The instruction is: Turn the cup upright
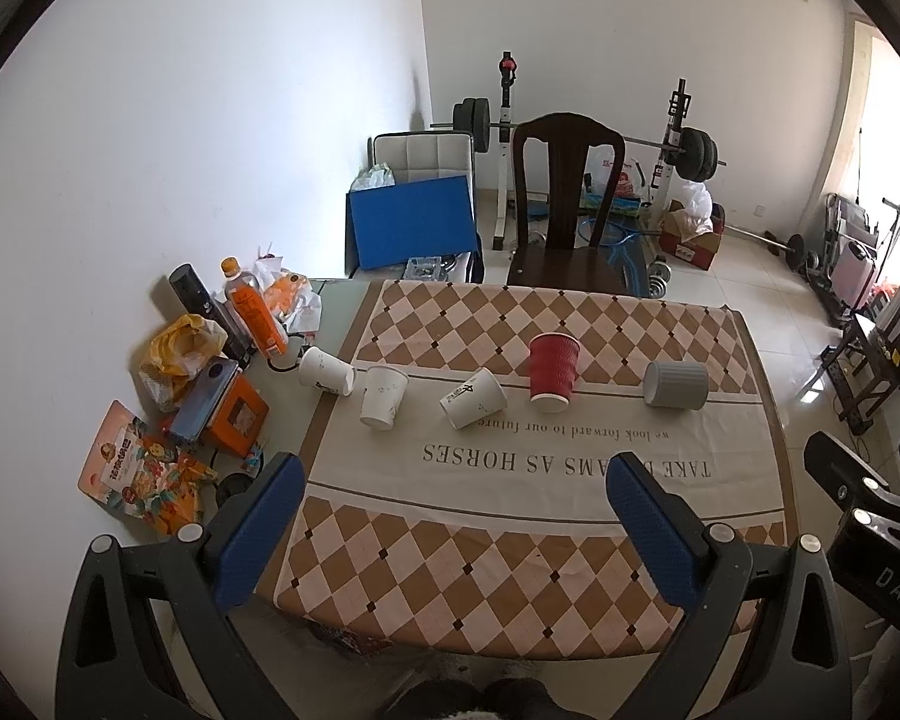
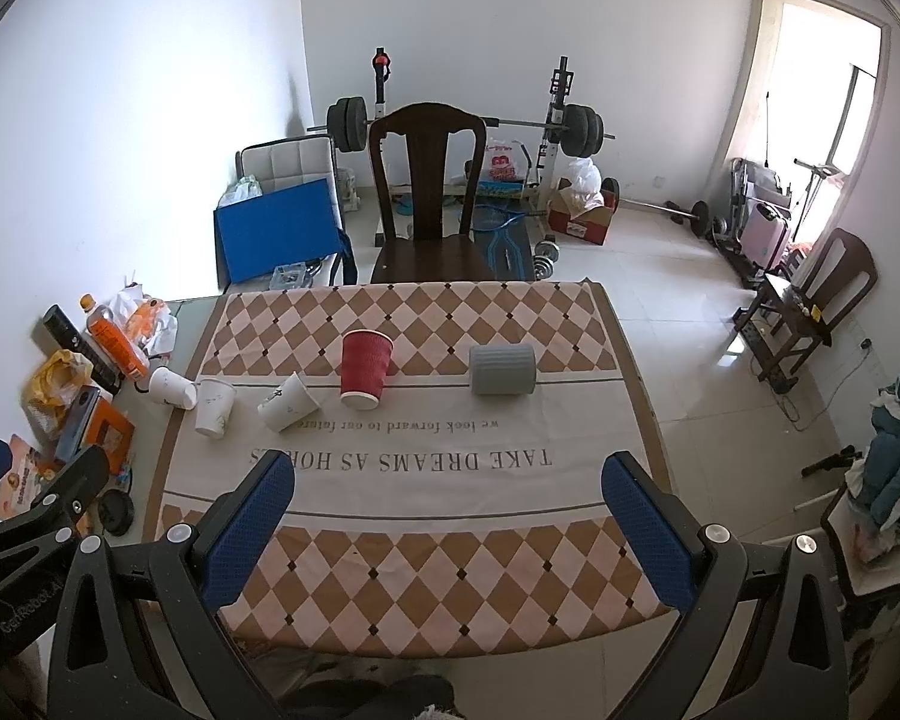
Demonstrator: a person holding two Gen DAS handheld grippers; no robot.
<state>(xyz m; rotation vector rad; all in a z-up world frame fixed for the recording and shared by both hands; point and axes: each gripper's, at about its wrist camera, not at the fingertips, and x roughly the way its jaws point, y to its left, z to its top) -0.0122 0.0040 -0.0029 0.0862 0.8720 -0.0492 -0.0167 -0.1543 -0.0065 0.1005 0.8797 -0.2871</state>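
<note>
Several cups lie in a row across the checked tablecloth (image 1: pixel 510 552). A red ribbed paper cup (image 1: pixel 552 369) (image 2: pixel 365 369) lies on its side near the middle. To its right a grey ribbed cup (image 1: pixel 675 384) (image 2: pixel 503 369) lies on its side. To its left lie three white paper cups (image 1: pixel 473 399) (image 1: pixel 383 397) (image 1: pixel 327 371), also in the right wrist view (image 2: pixel 288 402) (image 2: pixel 214 407) (image 2: pixel 173 386). My left gripper (image 1: pixel 456 480) is open and empty above the near half of the table. My right gripper (image 2: pixel 447 477) is open and empty beside it.
Clutter fills the table's left edge: an orange drink bottle (image 1: pixel 253 309), a dark can (image 1: pixel 195 297), a yellow bag (image 1: pixel 180 351), an orange box (image 1: pixel 234 414), snack packets (image 1: pixel 132 471). A dark wooden chair (image 1: pixel 564 204) stands behind the table. Barbell rack (image 1: pixel 681 147) beyond.
</note>
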